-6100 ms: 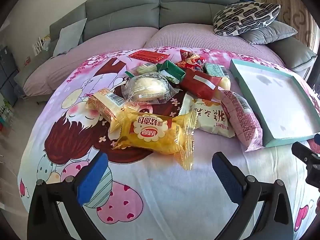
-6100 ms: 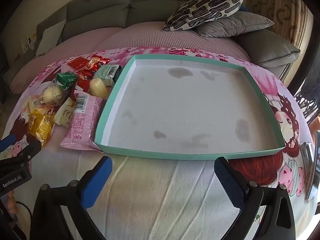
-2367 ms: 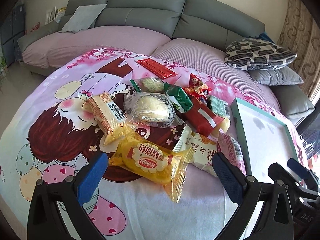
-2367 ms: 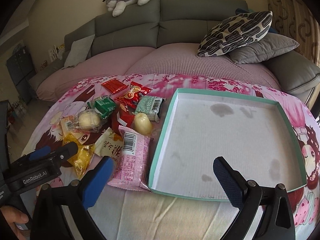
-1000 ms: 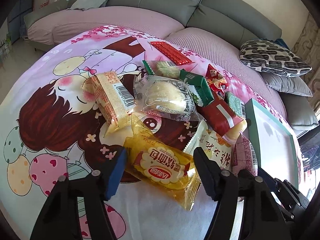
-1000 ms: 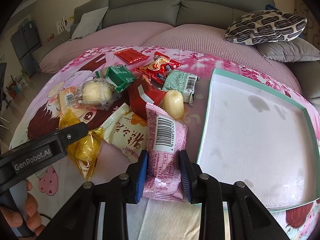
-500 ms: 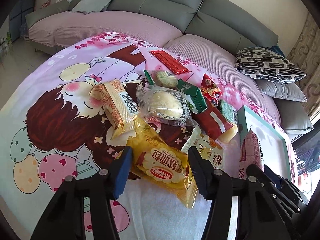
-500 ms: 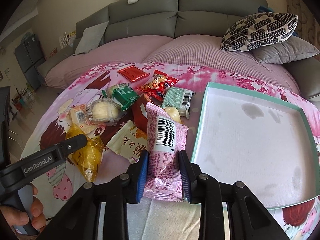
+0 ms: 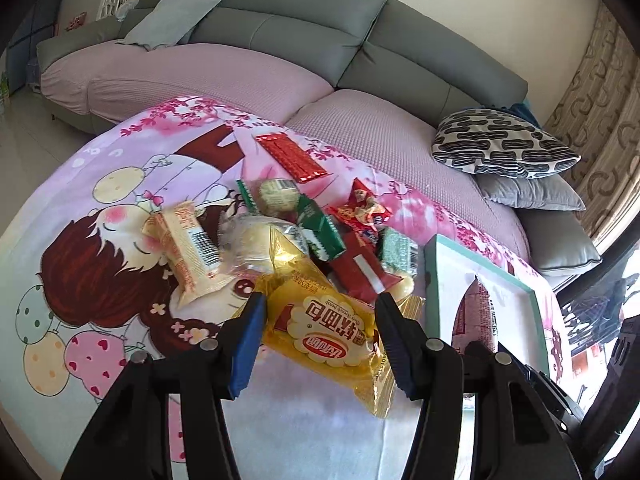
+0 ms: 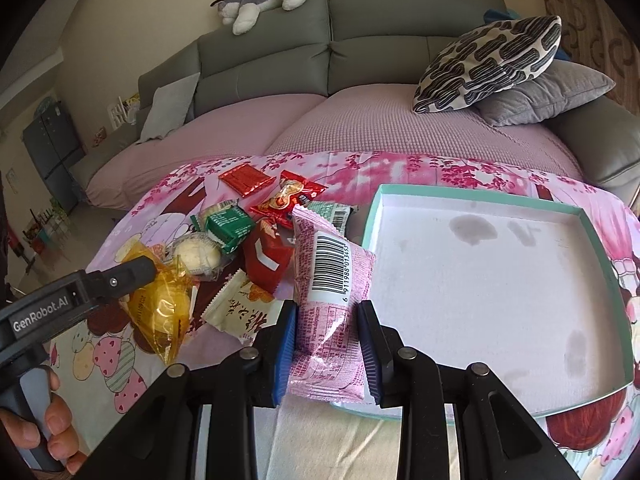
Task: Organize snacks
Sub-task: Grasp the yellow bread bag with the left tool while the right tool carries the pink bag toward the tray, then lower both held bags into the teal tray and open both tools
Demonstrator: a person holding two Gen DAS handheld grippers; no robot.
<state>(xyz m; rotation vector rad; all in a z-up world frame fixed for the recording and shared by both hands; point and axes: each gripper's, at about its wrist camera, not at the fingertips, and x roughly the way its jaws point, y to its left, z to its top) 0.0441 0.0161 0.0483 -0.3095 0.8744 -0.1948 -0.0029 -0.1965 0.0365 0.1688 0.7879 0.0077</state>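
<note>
My left gripper (image 9: pixel 320 336) is shut on the yellow bun packet (image 9: pixel 328 332) and holds it off the cloth; it also shows in the right wrist view (image 10: pixel 160 304). My right gripper (image 10: pixel 326 344) is shut on the pink barcode packet (image 10: pixel 328 288), lifted near the left edge of the teal-rimmed white tray (image 10: pixel 600 236). That pink packet shows upright in the left wrist view (image 9: pixel 478 312) in front of the tray (image 9: pixel 432 280). Several snacks lie in a pile (image 10: pixel 240 232) left of the tray.
The pile holds a red flat packet (image 9: pixel 294 158), a green packet (image 9: pixel 320 228), a clear-wrapped bun (image 9: pixel 256 240) and a cream barcode packet (image 9: pixel 188 248). A white zigzag-edged packet (image 10: pixel 240 308) lies near my right gripper. A grey sofa with cushions (image 10: pixel 488 60) stands behind.
Both grippers closed on their packets about a second ago and have since lifted them. The pink packet has moved right, toward the tray. The yellow packet has risen off the cloth.
</note>
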